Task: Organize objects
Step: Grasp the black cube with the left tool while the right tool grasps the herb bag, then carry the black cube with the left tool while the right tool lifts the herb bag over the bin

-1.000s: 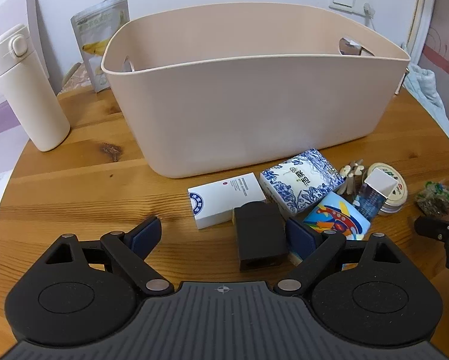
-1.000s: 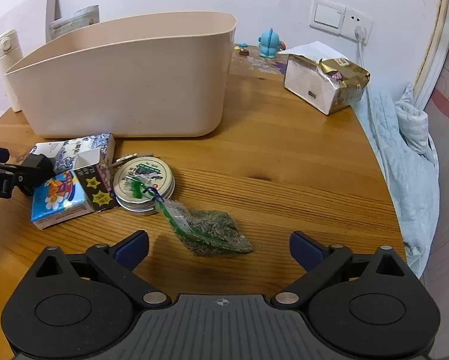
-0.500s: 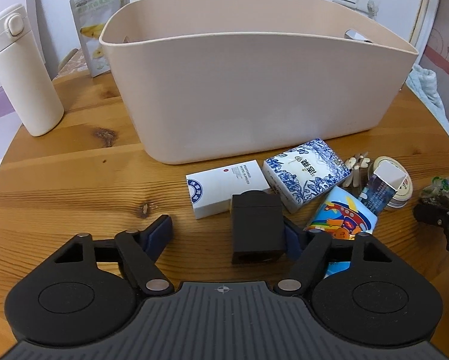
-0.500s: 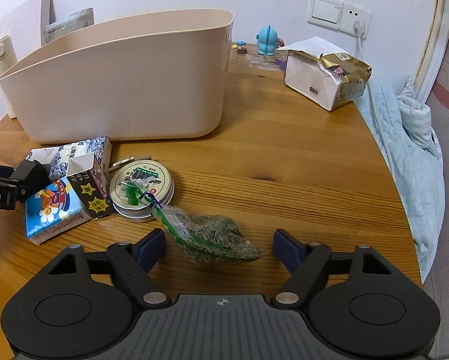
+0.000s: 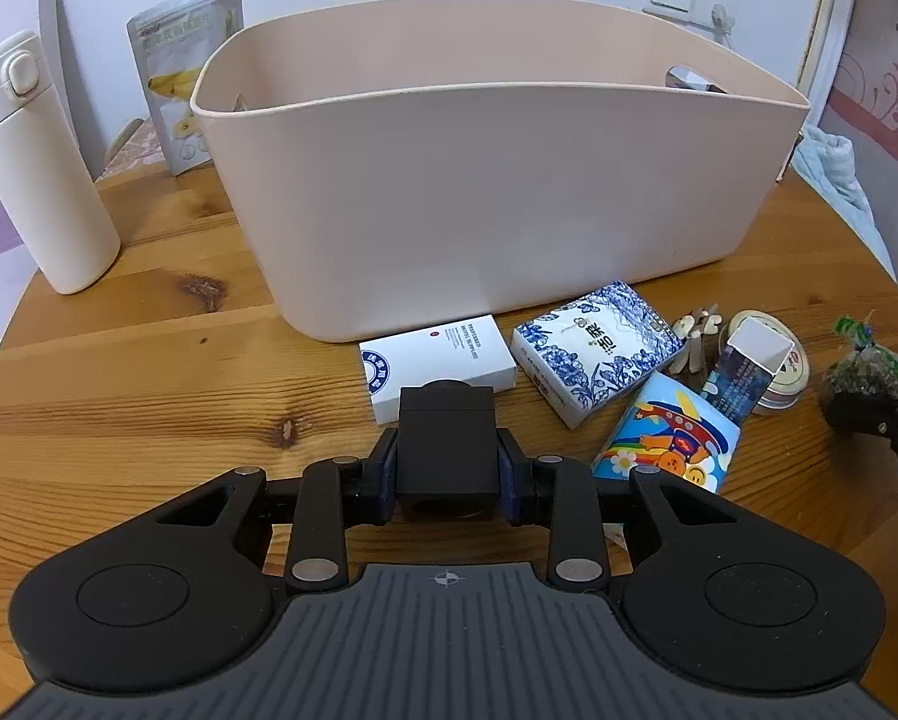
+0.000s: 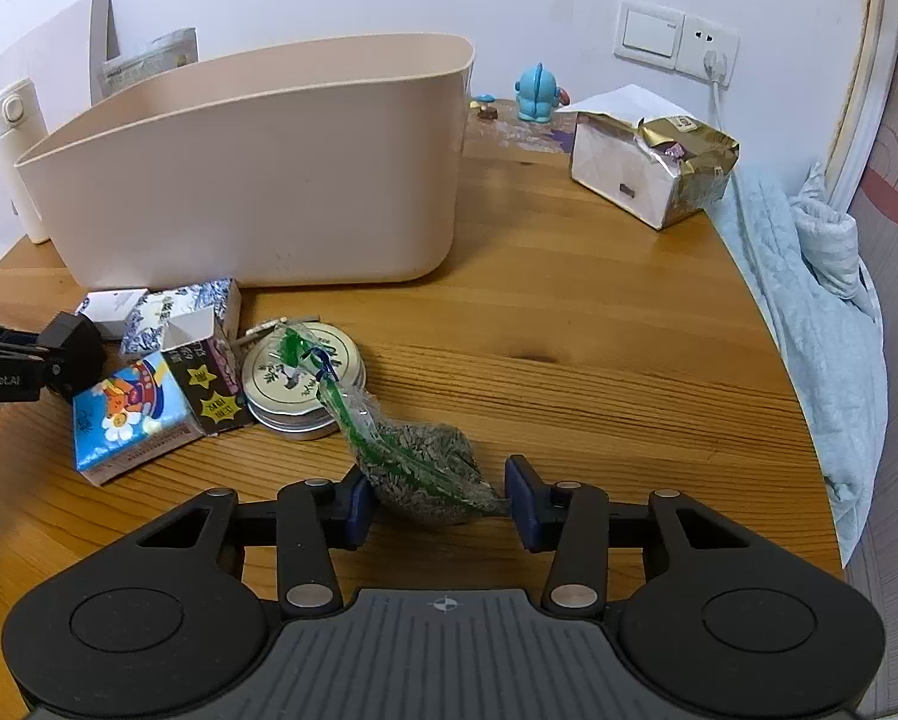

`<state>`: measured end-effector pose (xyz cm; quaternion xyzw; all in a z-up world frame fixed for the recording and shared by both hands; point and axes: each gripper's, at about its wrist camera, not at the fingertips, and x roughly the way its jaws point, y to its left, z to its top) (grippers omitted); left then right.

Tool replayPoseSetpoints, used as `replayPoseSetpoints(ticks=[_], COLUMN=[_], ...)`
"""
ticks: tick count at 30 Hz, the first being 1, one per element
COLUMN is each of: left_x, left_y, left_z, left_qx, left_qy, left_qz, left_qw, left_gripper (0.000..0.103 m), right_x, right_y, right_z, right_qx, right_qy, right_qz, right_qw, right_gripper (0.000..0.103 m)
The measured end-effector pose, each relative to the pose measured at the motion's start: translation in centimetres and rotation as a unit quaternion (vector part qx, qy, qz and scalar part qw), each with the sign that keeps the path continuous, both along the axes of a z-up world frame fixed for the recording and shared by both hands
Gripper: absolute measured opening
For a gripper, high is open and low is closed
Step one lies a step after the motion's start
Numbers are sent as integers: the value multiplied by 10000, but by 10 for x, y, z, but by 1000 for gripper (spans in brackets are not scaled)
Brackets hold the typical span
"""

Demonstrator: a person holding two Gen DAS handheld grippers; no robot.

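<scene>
Both jaw pairs were spread a second ago. Left gripper (image 5: 447,474) jaws closing, pinching the black box (image 5: 447,450). Right gripper (image 6: 438,501) jaws closing around the seed bag (image 6: 422,468), contact probably made. Next: lift into beige bin (image 5: 496,192).
</scene>
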<state>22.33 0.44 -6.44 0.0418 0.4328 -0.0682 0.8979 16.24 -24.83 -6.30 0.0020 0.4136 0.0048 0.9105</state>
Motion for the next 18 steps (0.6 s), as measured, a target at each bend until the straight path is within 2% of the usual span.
replayPoseSetpoints(ticks=[8, 12, 18], left_x=[-8, -14, -23], left_y=[3, 4, 10], left_z=[5, 14, 31], left_qx=[-24, 55, -40], left_qy=[7, -119, -318], left_qz=[-139, -187, -188], left_qw=[9999, 9997, 9993], left_gripper=[32, 32, 32], right_x=[-7, -9, -13], right_y=[0, 5, 10], right_z=[16, 26, 38], right_qx=[-40, -142, -190], right_qy=[-185, -318, -469], right_qz=[-10, 24, 89], right_qw=[9998, 9994, 9987], right_gripper=[42, 42, 42])
